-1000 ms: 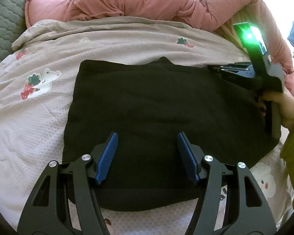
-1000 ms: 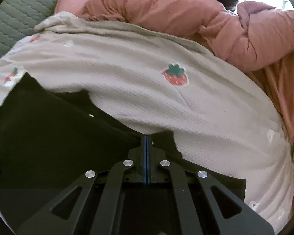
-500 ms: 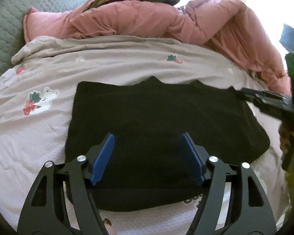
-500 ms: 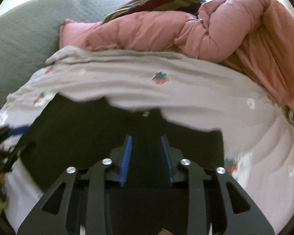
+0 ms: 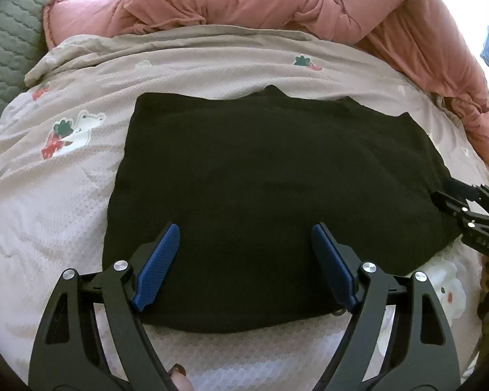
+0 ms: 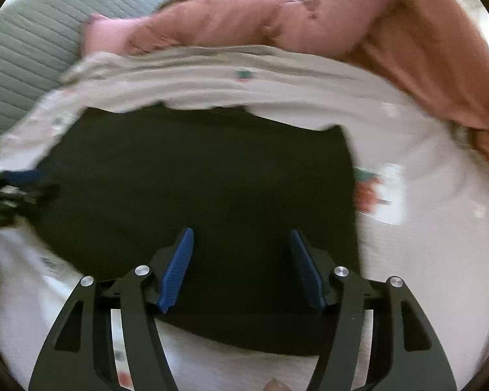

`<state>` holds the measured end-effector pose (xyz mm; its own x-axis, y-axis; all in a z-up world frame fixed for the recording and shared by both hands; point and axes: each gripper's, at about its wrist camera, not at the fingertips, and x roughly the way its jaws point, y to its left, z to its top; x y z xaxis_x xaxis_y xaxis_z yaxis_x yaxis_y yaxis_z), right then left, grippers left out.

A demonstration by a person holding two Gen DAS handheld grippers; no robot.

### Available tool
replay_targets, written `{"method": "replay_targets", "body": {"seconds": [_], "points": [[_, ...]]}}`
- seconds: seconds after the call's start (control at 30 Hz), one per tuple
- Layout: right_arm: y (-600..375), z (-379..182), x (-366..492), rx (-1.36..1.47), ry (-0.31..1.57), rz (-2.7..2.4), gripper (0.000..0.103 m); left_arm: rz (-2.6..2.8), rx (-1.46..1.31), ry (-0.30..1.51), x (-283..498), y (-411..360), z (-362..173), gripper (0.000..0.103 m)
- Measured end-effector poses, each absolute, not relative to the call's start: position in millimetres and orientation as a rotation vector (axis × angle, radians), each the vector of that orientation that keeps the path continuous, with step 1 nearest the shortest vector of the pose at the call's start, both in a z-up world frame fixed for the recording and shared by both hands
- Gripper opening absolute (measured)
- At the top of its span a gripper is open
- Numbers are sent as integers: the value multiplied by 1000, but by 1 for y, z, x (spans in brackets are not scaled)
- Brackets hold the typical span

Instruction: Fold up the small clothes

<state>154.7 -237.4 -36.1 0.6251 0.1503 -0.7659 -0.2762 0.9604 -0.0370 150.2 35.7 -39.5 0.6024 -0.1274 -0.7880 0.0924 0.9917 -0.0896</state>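
A black garment lies flat and roughly rectangular on the pale printed bedsheet. My left gripper is open and empty, its blue pads spread above the garment's near edge. My right gripper is open and empty too, hovering over the garment near its front right part. The right gripper also shows in the left wrist view at the garment's right edge. The left gripper shows blurred in the right wrist view at the garment's left edge.
A rumpled pink duvet is piled along the far side of the bed and down the right. A grey quilted headboard stands at the far left. The sheet carries strawberry and bear prints.
My right gripper has let go of the garment's far right corner, opened, and pulled back toward the near right edge. The garment now lies flat. My left gripper stayed open.
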Motion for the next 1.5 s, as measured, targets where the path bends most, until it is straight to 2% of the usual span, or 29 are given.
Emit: {"method": "replay_targets", "body": {"seconds": [0.13,0.57,0.7,0.9,1.03,1.07,1.1,1.13,1.23,1.5], "points": [[-256,-40,156,-44,890,267,61,-128,-52,919,145,38,-42,76],[-268,-30,142,-2,890,238,64,-113,-92,890,130,47,-34,76],[-269,-25,135,2,884,243,71,-113,-102,882,126,49,-32,76],[-267,-13,125,-1,861,254,72,-111,-116,872,121,53,-28,76],[-269,-7,121,6,846,249,72,-108,-122,862,117,55,-25,84],[-268,-6,120,7,841,249,73,-104,-123,861,117,55,-25,86],[-268,-4,119,7,837,250,85,-99,-126,859,116,57,-24,87],[-268,-4,118,7,833,249,91,-96,-131,858,115,58,-24,87],[-265,1,114,8,808,253,92,-88,-150,853,113,63,-22,92],[-249,11,109,-34,787,270,95,-49,-166,822,107,76,-13,93]]}}
